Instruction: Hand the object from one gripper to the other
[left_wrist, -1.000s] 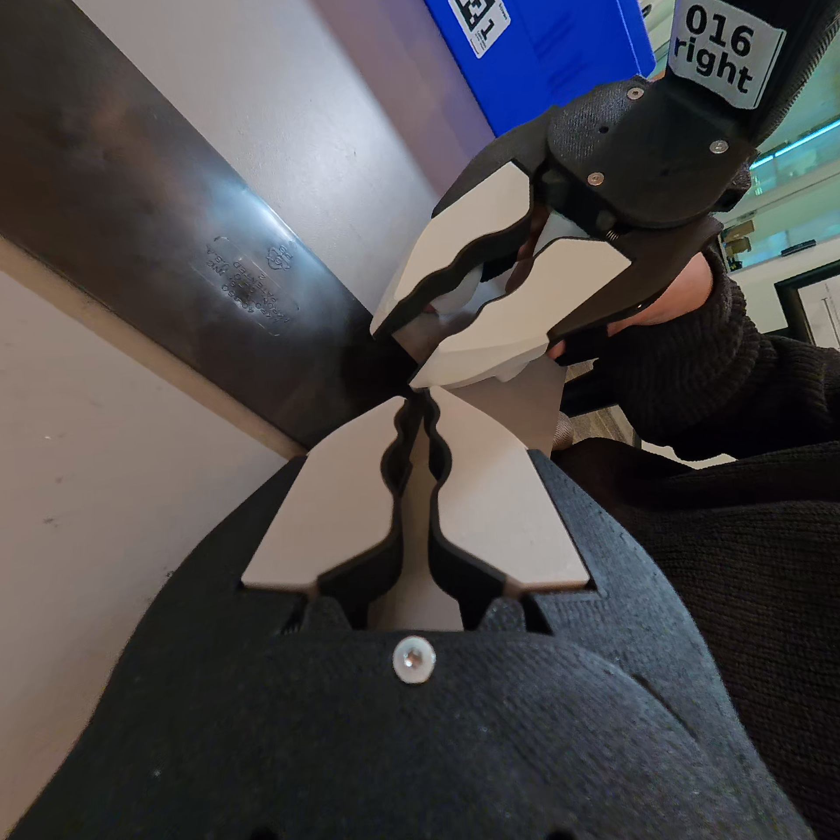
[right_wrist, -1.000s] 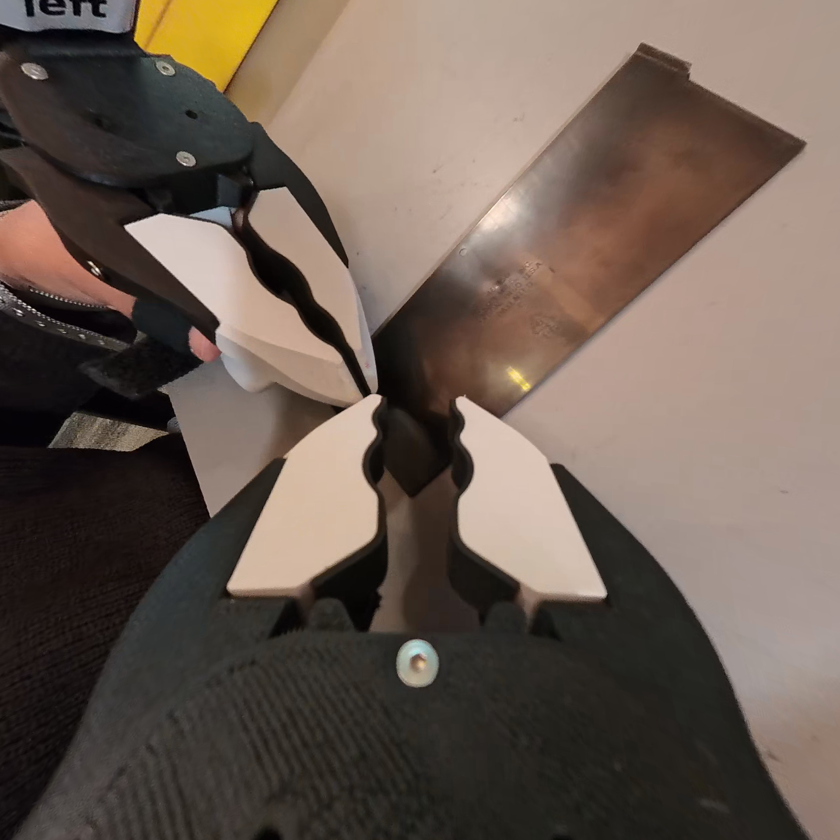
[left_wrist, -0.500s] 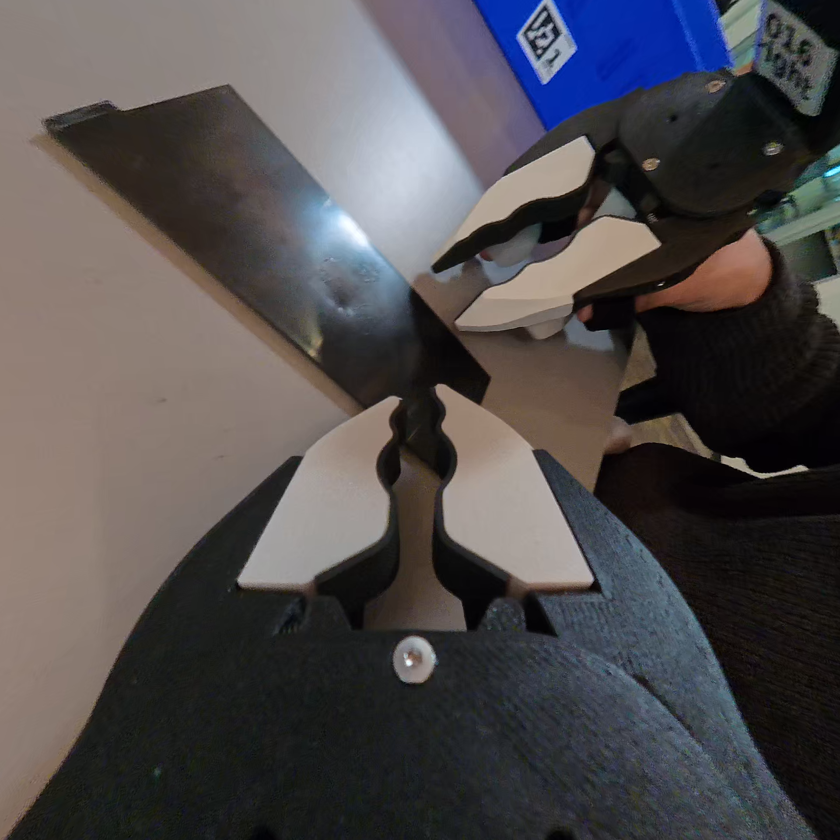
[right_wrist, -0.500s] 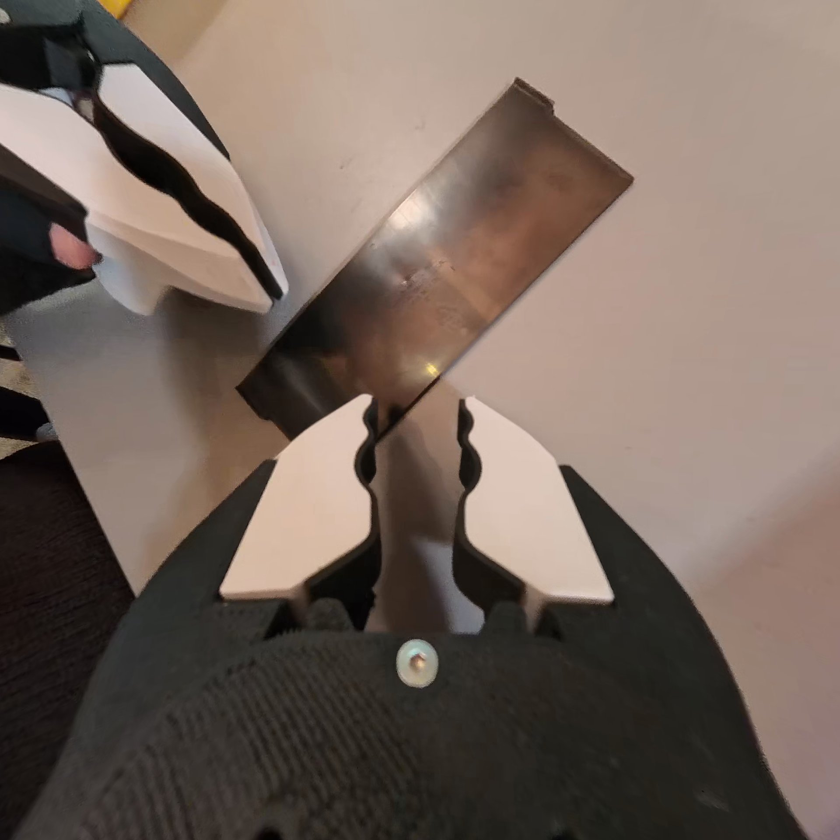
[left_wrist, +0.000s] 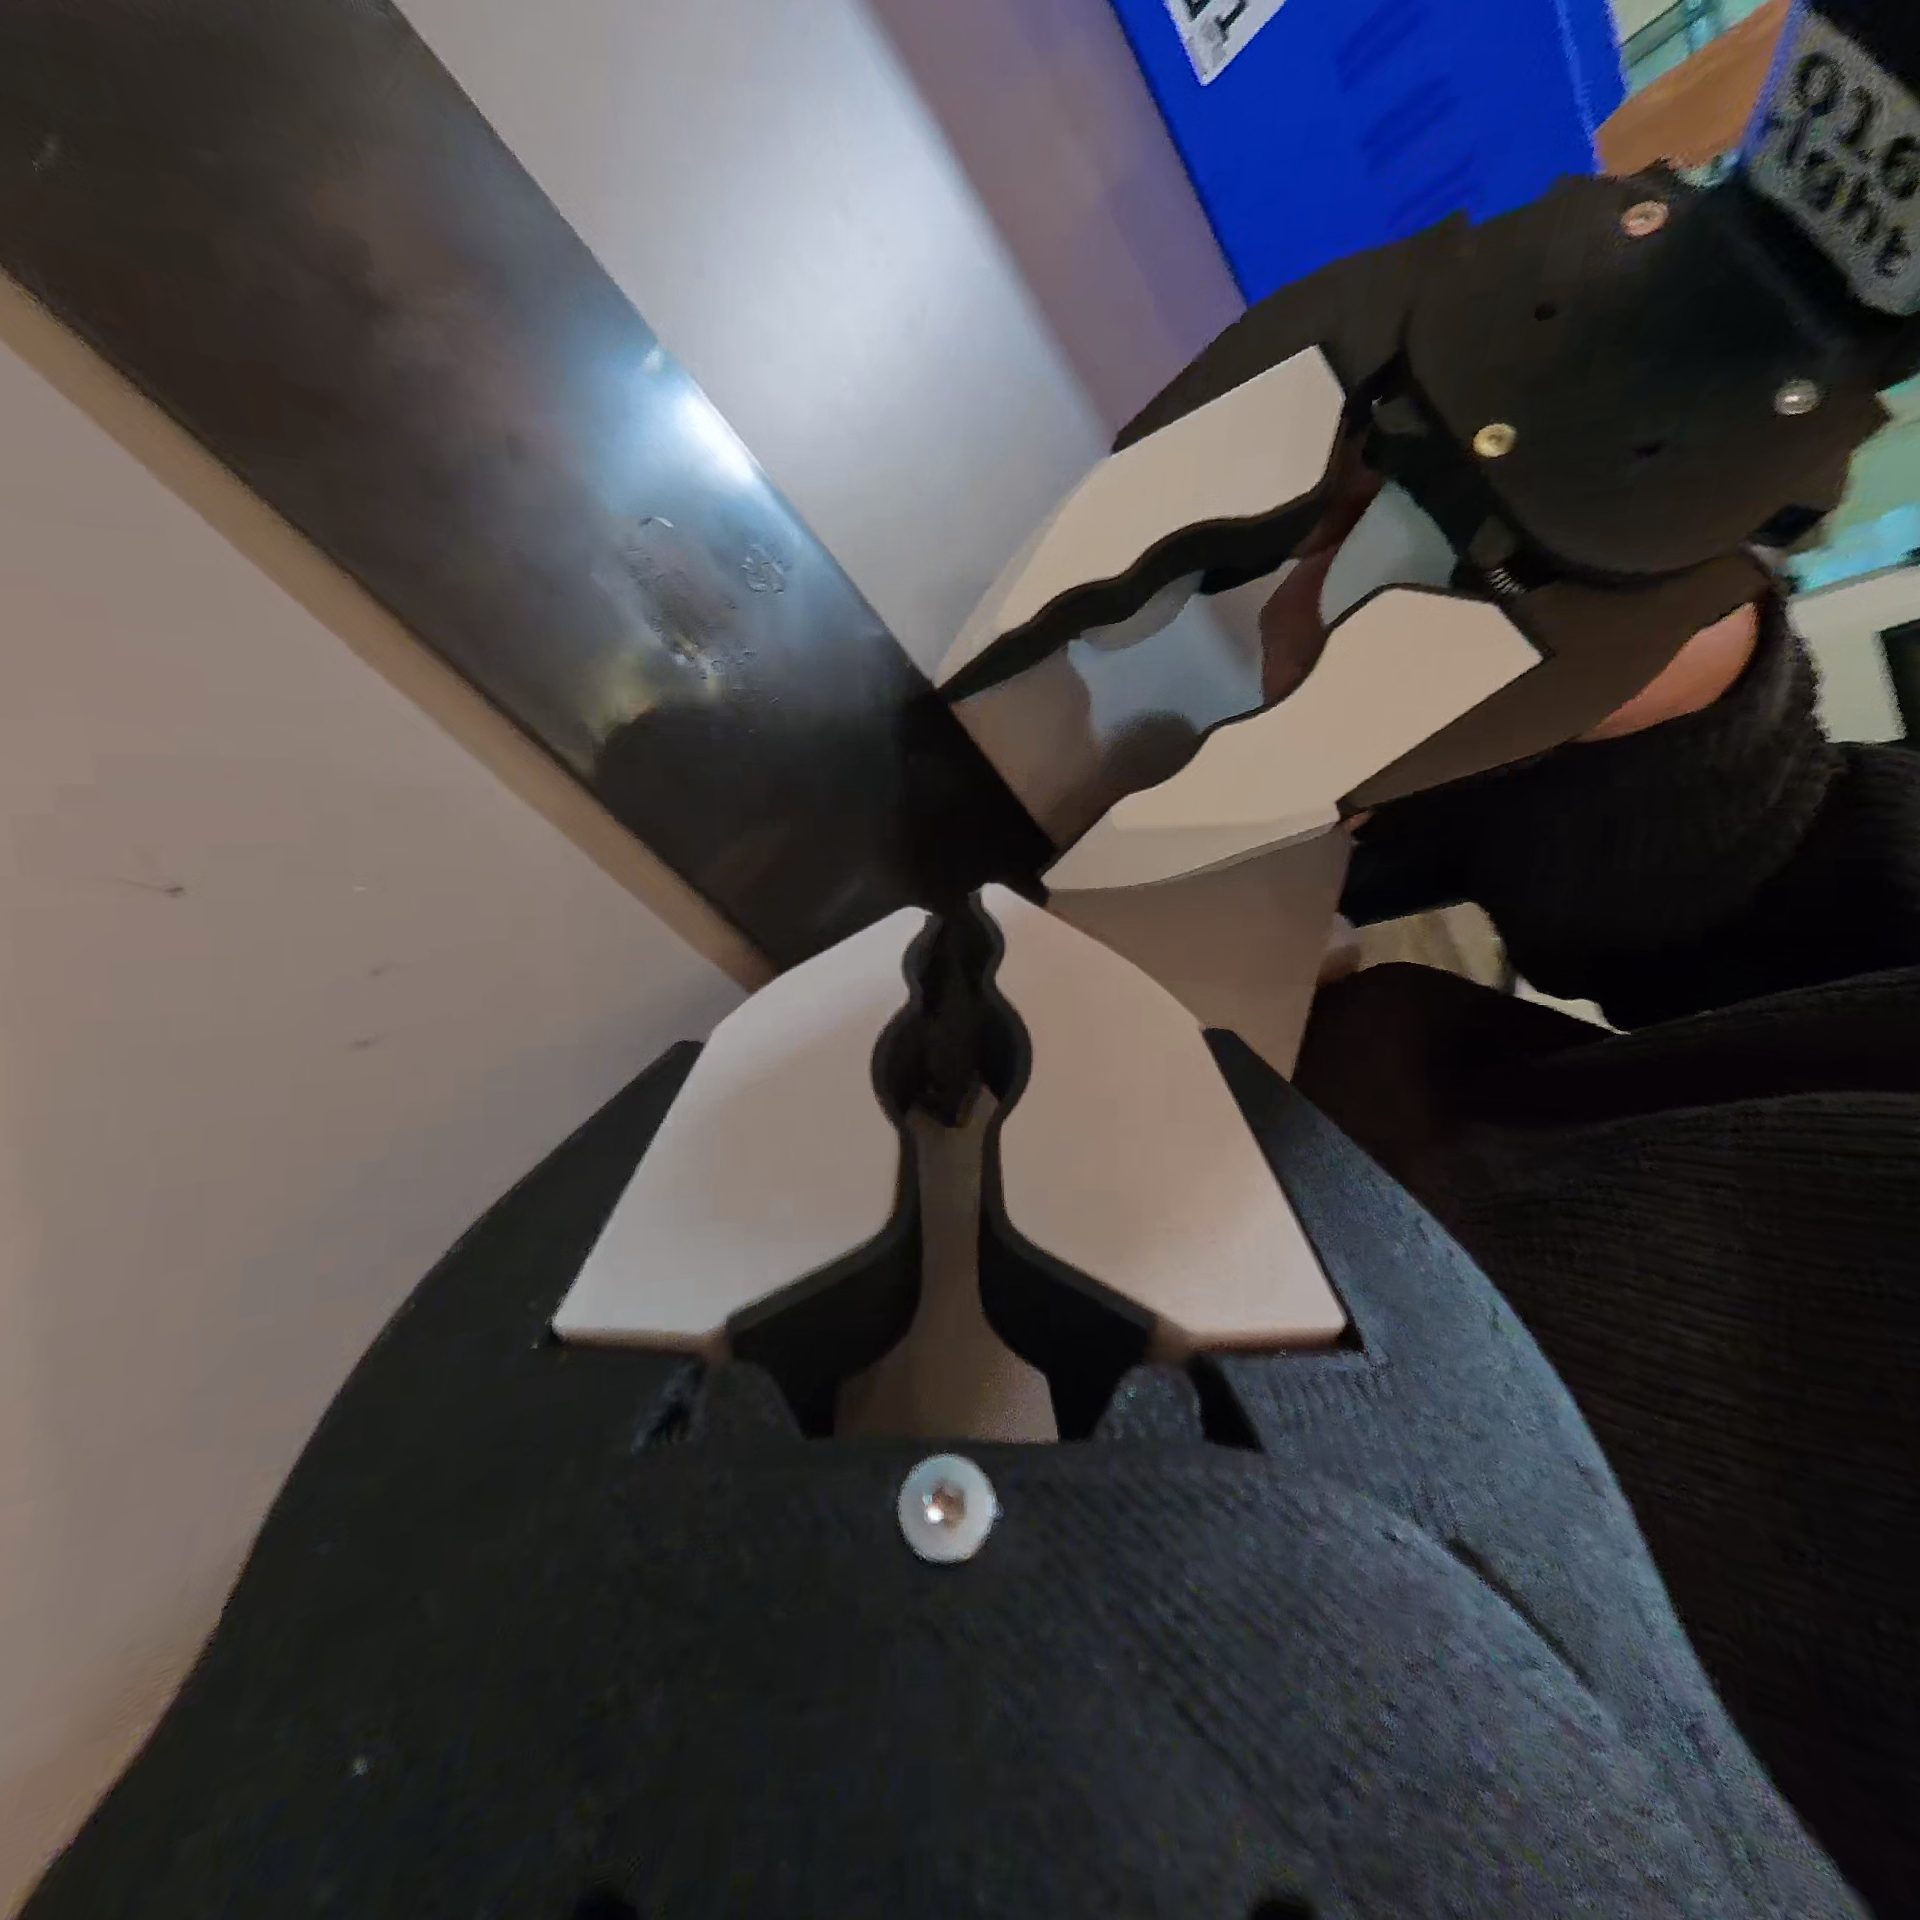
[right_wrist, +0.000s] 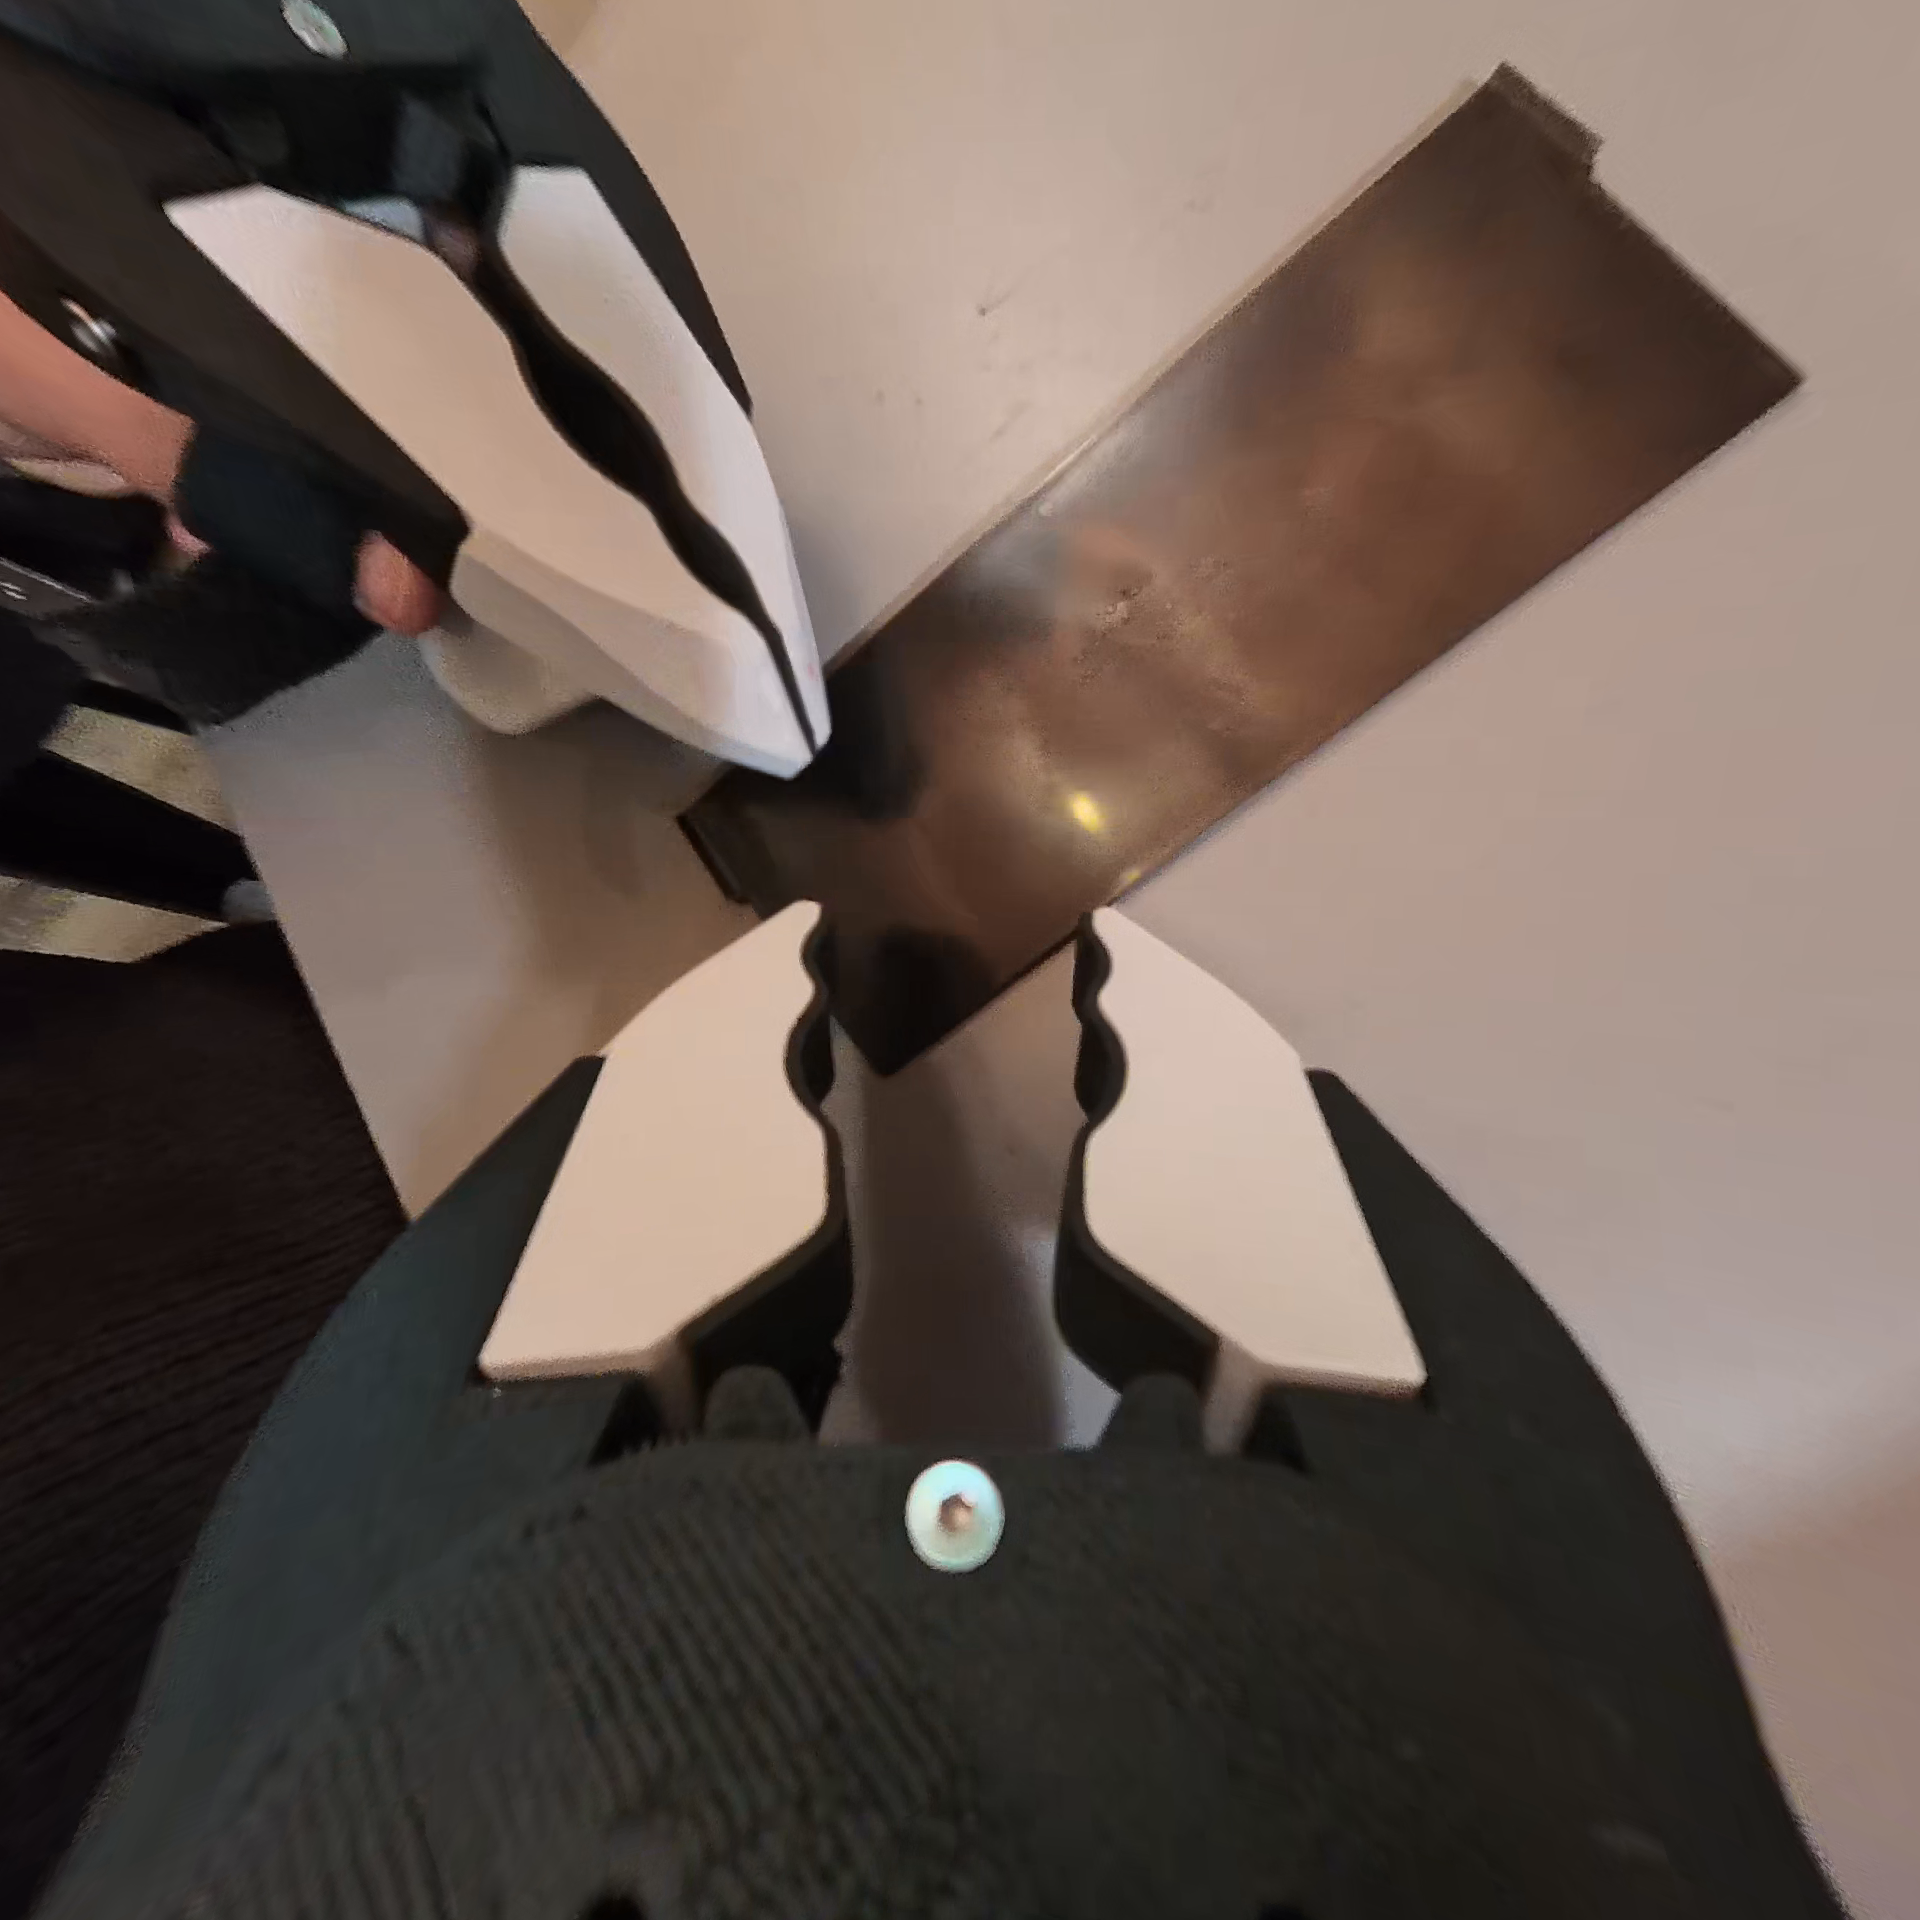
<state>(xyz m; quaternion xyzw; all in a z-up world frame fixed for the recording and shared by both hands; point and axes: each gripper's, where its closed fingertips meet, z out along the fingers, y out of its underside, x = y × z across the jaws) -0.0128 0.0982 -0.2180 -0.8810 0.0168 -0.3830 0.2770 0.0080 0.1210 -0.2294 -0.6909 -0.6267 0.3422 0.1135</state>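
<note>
Gripping one corner of a dark metal plate (left_wrist: 436, 416), the left gripper (left_wrist: 956, 935) has its fingers pressed nearly together on the thin edge, and the plate slants up and away over a pale table (left_wrist: 208, 1039). Close beside it, the right gripper (right_wrist: 951, 935) has its fingers spread apart around the plate's near corner (right_wrist: 914, 997), with a gap showing on one side. A blue box (left_wrist: 1371, 125) stands behind.

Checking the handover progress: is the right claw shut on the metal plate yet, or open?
Open. The right claw has a wide gap between its fingers, with only the metal plate's corner between them; the left claw is shut on it.
</note>
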